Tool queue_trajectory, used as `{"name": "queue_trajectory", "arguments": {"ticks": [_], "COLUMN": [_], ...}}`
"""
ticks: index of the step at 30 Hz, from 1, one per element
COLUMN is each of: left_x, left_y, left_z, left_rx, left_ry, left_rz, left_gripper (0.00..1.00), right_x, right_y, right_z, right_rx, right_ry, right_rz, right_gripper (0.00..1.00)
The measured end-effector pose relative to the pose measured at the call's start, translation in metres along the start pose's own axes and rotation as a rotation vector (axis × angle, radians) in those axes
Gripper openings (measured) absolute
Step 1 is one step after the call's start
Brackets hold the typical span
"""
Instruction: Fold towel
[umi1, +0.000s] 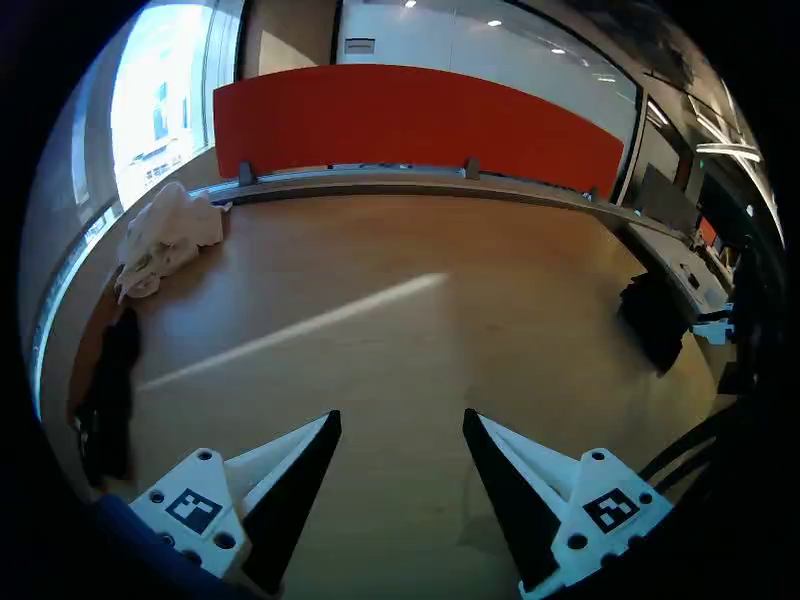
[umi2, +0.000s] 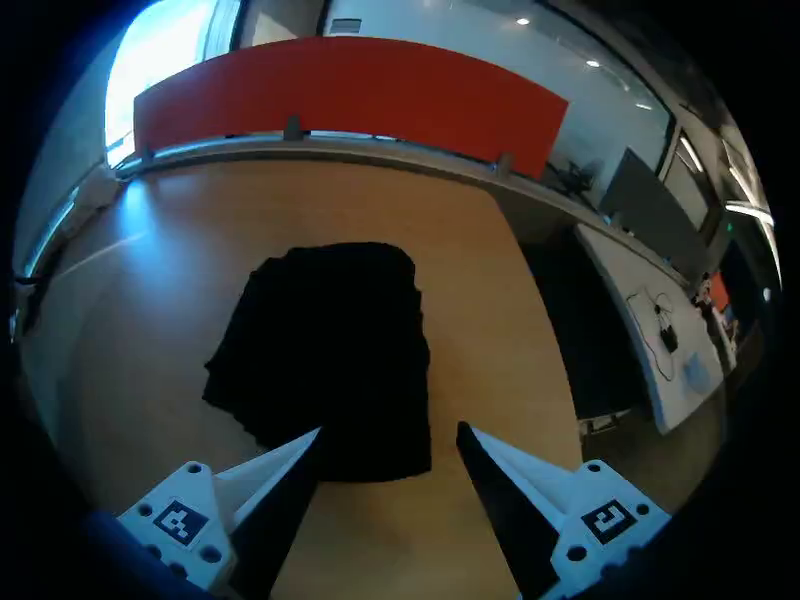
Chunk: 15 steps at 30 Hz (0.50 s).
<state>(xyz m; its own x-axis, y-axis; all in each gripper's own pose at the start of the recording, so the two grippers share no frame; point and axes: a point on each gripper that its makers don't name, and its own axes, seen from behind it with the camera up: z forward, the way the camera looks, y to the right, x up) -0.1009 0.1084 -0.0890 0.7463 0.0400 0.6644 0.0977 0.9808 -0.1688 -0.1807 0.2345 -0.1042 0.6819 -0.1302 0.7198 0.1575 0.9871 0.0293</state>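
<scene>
Towel (umi2: 330, 340), black, lies before spread right gripper (umi2: 389, 428).

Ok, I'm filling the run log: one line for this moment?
left hand-held gripper: open, empty | right hand-held gripper: open, black towel ahead | white cloth: bunched, untouched

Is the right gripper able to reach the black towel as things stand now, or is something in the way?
Probably yes. The right gripper is open, and the black towel lies on the wooden table directly ahead of its fingers, with nothing between them.
</scene>
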Motion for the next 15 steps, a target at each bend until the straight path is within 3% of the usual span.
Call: {"name": "queue_trajectory", "arguments": {"ticks": [15], "left_x": [0.019], "left_y": [-0.022], "left_z": [-0.007], "left_rx": [0.013], "left_ry": [0.058], "left_rz": [-0.009], "left_gripper": [0.90], "right_x": [0.075], "right_y": [-0.047], "right_z": [-0.039], "right_rx": [0.020], "right_ry": [0.217], "right_rz": [0.055], "right_gripper": [0.95]}}
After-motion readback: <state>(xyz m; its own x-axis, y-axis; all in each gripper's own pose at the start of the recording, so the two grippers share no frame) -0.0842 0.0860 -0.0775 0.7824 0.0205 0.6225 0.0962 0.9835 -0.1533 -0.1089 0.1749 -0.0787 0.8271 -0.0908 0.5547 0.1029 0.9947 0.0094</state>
